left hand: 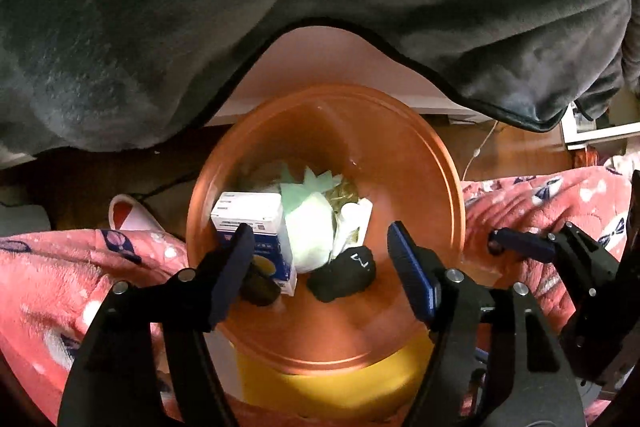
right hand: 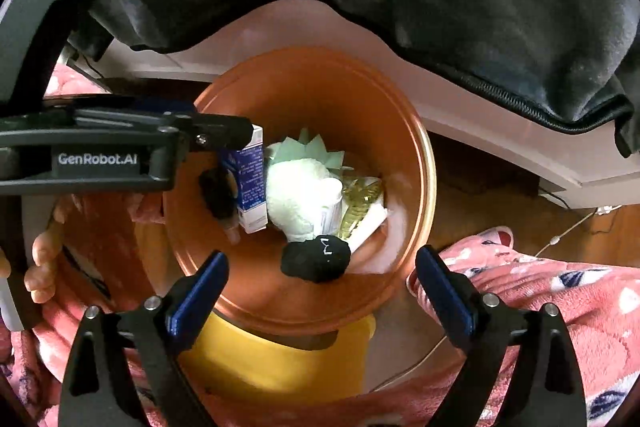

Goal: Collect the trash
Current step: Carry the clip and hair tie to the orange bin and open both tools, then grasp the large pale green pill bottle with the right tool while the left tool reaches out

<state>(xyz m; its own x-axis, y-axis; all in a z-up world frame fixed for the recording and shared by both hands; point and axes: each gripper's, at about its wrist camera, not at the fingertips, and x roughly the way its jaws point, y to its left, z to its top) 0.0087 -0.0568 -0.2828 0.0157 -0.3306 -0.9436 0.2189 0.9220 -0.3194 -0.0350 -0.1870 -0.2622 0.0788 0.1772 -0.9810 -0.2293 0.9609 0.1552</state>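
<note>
1. Trash sits in the orange bin [left hand: 432,163] – a blue-and-white carton [left hand: 256,223], a pale crumpled wad of paper [left hand: 310,231], a small black lump [left hand: 344,273], and a dark bottle [left hand: 260,287] beside the carton.
2. Handling, as a guess: the carton looks light and thin-walled, so it dents under a hard squeeze – pinch across its narrow faces near the top edge. The paper wad is soft and collapses; grab it by the bulk. The black lump looks soft too, with no obvious best grip point.
3. Left gripper [left hand: 320,247] is spread wide over the bin with nothing between its fingers. In the right wrist view its tip appears to touch the carton's top corner; real contact can't be confirmed.
4. Right gripper [right hand: 322,269] is also spread wide and empty, hovering above the bin's near rim, the black lump [right hand: 316,259] showing between its fingers but below them.
</note>
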